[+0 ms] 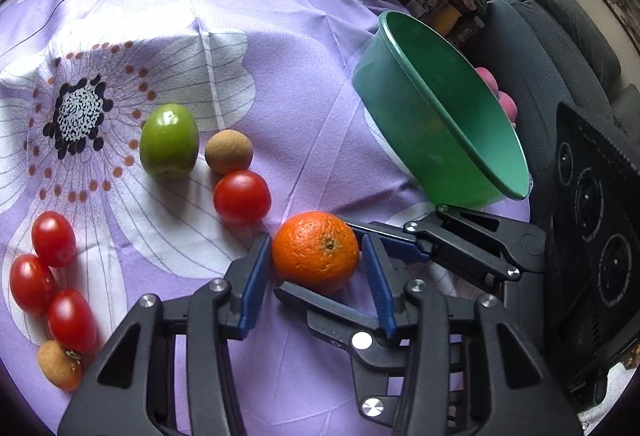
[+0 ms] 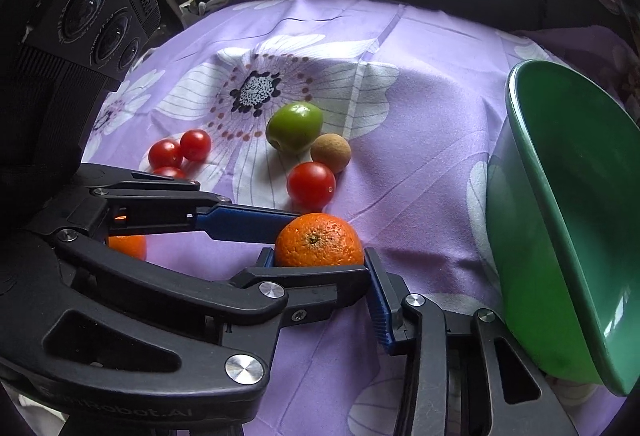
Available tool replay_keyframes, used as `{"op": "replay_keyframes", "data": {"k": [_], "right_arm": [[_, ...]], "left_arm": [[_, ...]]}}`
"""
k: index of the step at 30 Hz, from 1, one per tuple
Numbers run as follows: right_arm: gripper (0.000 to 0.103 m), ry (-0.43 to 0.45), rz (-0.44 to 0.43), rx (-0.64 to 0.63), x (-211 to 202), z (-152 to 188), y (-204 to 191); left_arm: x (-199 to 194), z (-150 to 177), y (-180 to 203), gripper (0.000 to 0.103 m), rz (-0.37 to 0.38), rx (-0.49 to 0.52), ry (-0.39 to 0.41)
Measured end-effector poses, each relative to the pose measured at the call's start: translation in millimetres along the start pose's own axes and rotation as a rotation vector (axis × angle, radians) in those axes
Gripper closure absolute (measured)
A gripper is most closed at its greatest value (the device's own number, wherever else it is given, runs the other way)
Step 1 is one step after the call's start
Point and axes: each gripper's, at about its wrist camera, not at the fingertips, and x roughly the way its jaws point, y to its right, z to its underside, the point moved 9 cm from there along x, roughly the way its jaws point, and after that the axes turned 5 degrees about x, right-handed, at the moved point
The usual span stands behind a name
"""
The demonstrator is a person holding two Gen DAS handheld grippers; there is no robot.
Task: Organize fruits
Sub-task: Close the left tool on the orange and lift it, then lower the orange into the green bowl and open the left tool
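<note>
Two hand-held grippers met on one dimpled round orange (image 1: 316,252) in the left wrist view: the left gripper (image 1: 315,242) had its blue ribbed pads (image 1: 252,276) set against the fruit's left and right sides, pinching it, while the right gripper (image 1: 324,264) reached in from the right, with one finger behind the orange and one across its front. The orange sat on a lilac cloth printed with big white flowers (image 1: 300,55). Just beyond it lay a glossy red cherry tomato (image 1: 242,197), a small rough brown round fruit (image 1: 228,151) touching that tomato, and a smooth green oval fruit (image 1: 169,139) just beside the brown one. Three more red tomatoes (image 1: 52,240) clustered at the left, with a brown-and-orange fruit (image 1: 60,370) below them. A deep green plastic bowl (image 1: 384,83) stood tilted to the right of the orange. In the right wrist view, the right gripper (image 2: 318,256) pressed its pads on either side of the orange (image 2: 320,240), gripping it, and the left gripper (image 2: 324,244) came in from the left, one blue pad against the fruit's far left and a black finger crossing low in front. The cherry tomato (image 2: 311,184), brown fruit (image 2: 331,153) and green fruit (image 2: 295,127) lay farther back on the cloth (image 2: 420,135), and the bowl (image 2: 560,215) leaned at the right edge
</note>
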Motion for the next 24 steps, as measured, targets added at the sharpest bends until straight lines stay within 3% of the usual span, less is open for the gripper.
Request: {"op": "replay_keyframes", "data": {"k": [5, 14, 24], "right_arm": [[0.059, 0.048, 0.002, -0.011, -16, -6, -5], [0.059, 0.22, 0.045, -0.035, -74, -32, -1], [0.059, 0.304, 0.141, 0.04, -110, -45, 54]], "left_arm": [[-10, -10, 9, 0.06, -0.026, 0.03, 0.048], [-44, -42, 50, 0.06, -0.063, 0.169, 0.163], [-16, -80, 103, 0.06, 0.001, 0.298, 0.166]]}}
